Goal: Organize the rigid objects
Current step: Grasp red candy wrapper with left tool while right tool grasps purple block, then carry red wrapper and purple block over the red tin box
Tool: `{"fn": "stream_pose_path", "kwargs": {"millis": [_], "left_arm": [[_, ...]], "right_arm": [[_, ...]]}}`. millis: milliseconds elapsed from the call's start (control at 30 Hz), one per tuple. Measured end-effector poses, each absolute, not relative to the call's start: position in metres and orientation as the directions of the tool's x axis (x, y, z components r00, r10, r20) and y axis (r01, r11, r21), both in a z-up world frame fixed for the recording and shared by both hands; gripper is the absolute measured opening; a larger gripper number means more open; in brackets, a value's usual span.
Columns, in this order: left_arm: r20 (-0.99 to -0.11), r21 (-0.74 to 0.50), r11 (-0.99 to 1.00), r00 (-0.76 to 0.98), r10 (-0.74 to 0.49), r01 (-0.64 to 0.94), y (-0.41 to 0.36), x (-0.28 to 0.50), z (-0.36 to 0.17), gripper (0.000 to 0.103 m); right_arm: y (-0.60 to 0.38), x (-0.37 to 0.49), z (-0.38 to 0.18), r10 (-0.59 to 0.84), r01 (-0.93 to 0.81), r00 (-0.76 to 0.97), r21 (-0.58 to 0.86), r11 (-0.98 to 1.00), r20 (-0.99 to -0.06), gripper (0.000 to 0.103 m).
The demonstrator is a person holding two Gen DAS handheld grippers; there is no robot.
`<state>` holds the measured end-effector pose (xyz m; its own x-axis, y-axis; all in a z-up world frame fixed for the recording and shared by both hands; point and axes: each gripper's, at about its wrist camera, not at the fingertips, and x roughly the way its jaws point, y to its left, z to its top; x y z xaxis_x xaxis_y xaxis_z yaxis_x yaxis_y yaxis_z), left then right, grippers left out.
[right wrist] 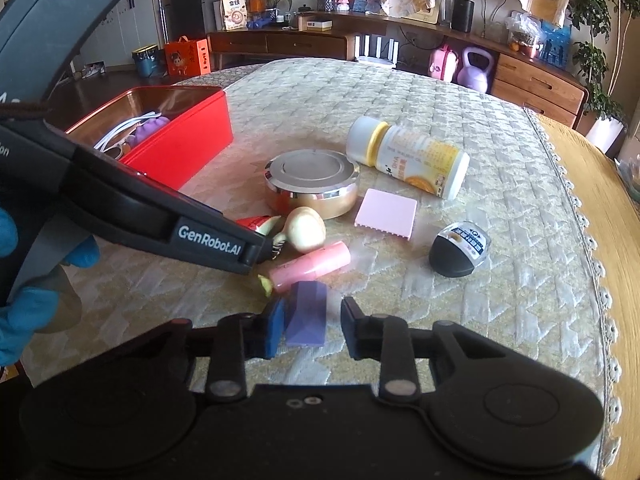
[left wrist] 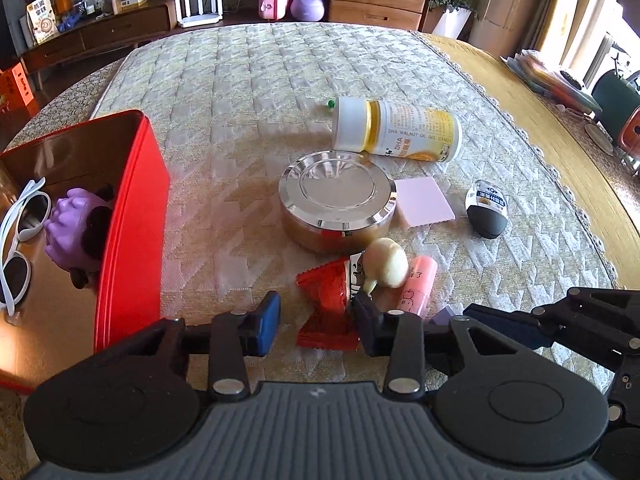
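Left wrist view: the red tin [left wrist: 132,216] is seen at far left, open, with white sunglasses [left wrist: 18,240] and a purple toy [left wrist: 74,232] already inside. The left gripper [left wrist: 316,322] is held low with its jaws spread around the red packet [left wrist: 326,308]; no contact with the pads can be confirmed. For a sound grasp, the packet should be centred between the pads and the cream figurine [left wrist: 386,264], which lies against it, should be kept out of the closing path.

In the right wrist view, the right gripper [right wrist: 310,328] is positioned with jaws spread about the purple block [right wrist: 307,314]. The left pad [right wrist: 275,328] appears to touch the block; the right one stands apart. The gripper should be shifted until the block is centred, then closed squarely on its flat sides. The pink tube [right wrist: 310,266], just beyond, should not be nudged. Farther right, the round tin [right wrist: 312,184], pink pad [right wrist: 386,214], bottle [right wrist: 412,158] and black case [right wrist: 458,250] remain to be sorted.
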<state>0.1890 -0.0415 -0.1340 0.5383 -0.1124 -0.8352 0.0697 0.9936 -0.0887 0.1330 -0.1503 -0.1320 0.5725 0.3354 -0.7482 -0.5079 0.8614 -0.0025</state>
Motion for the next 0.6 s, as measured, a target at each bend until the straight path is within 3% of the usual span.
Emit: {"fn": "stream_pose_path", "kwargs": {"millis": [133,600], "left_arm": [[-0.828,-0.105,0.992,0.546,-0.129,0.075,-0.040,0.188,-0.134,0.021],[-0.806,-0.093,0.993,0.581,-0.115,0.069,-0.021,0.174,-0.114,0.019]], "right_arm": [[-0.151,0.134,-0.135,0.328,-0.493,0.572,0.004,0.870,-0.752,0.020],[-0.152,0.125,-0.109,0.343,-0.455,0.598,0.045,0.889,-0.724,0.020]]}}
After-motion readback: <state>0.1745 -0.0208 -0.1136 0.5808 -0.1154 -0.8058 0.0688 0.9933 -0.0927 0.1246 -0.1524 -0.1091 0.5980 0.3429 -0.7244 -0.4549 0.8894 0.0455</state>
